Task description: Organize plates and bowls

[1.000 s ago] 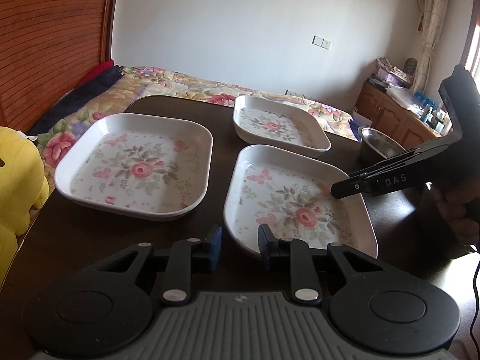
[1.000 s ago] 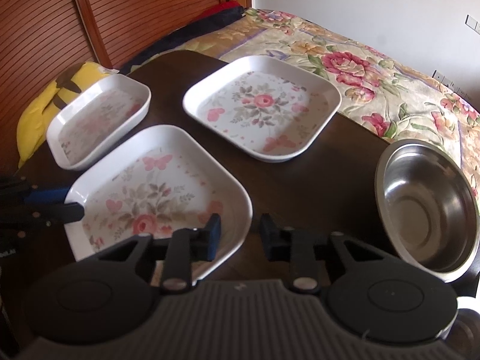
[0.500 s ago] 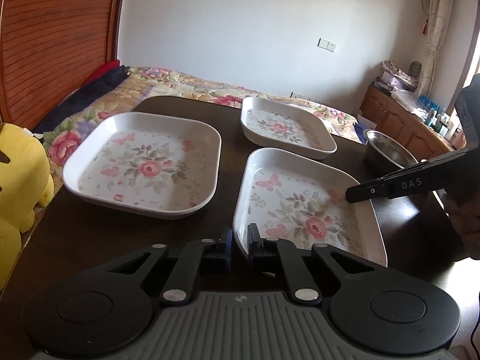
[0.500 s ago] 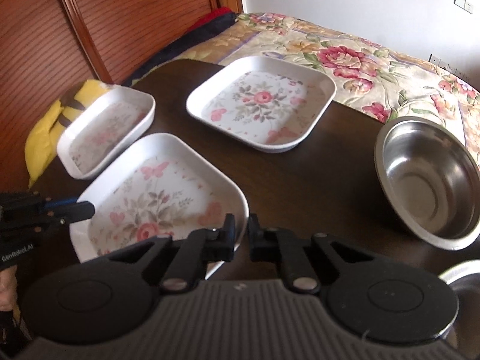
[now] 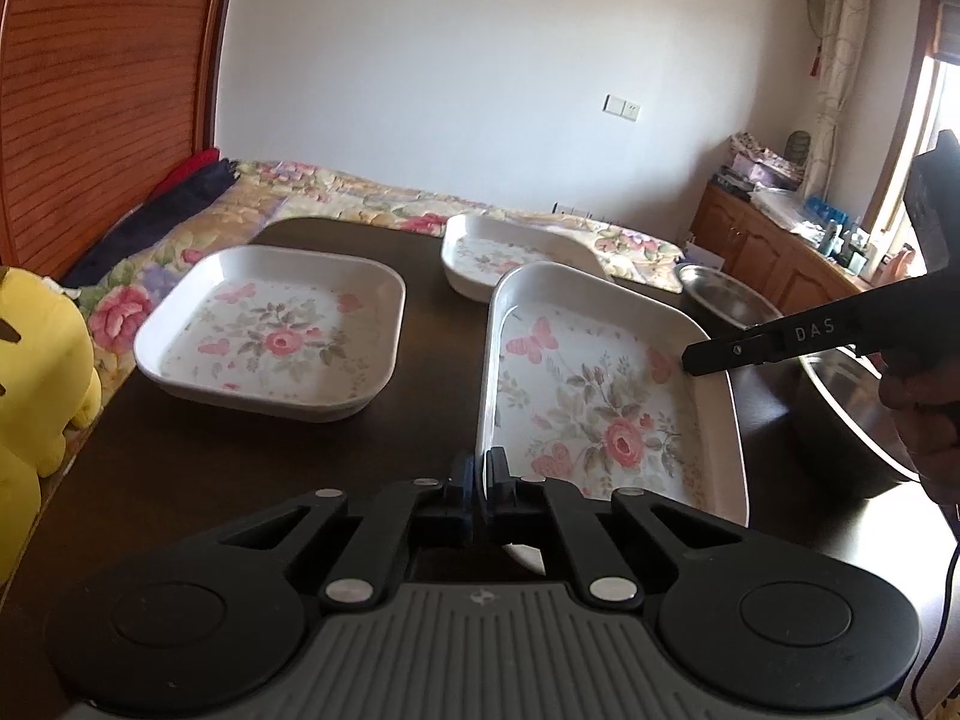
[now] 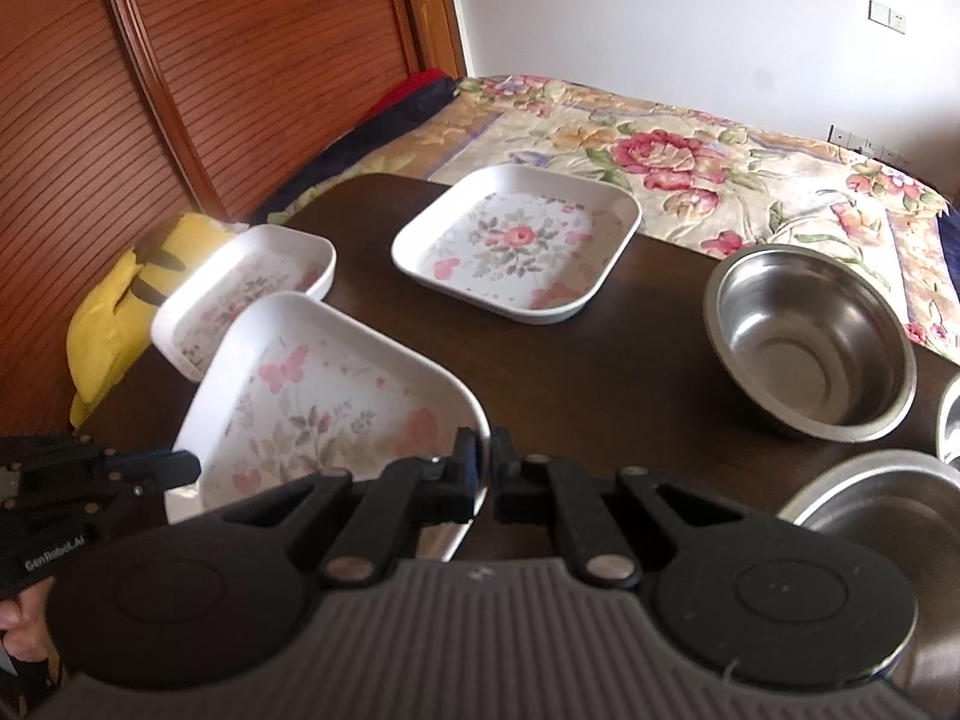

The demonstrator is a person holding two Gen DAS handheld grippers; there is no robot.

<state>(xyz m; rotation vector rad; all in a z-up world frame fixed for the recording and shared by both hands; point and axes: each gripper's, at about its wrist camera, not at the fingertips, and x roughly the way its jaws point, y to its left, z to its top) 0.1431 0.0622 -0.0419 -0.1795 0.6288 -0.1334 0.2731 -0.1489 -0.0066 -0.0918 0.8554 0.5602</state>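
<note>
White floral plate (image 5: 606,414) now lifted, tilted (both grippers' fingers (image 6: 465,468) clamped on its rim).

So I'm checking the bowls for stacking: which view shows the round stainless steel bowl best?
The right wrist view: the round stainless steel bowl sits whole and unobstructed, interior visible. In the left wrist view only a sliver of it shows behind the lifted floral square plate and the right gripper.

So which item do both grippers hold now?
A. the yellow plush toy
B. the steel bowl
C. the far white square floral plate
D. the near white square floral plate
D: the left gripper and the right gripper are each shut on a rim of the near white square floral plate, which is tilted above the dark table.
</note>
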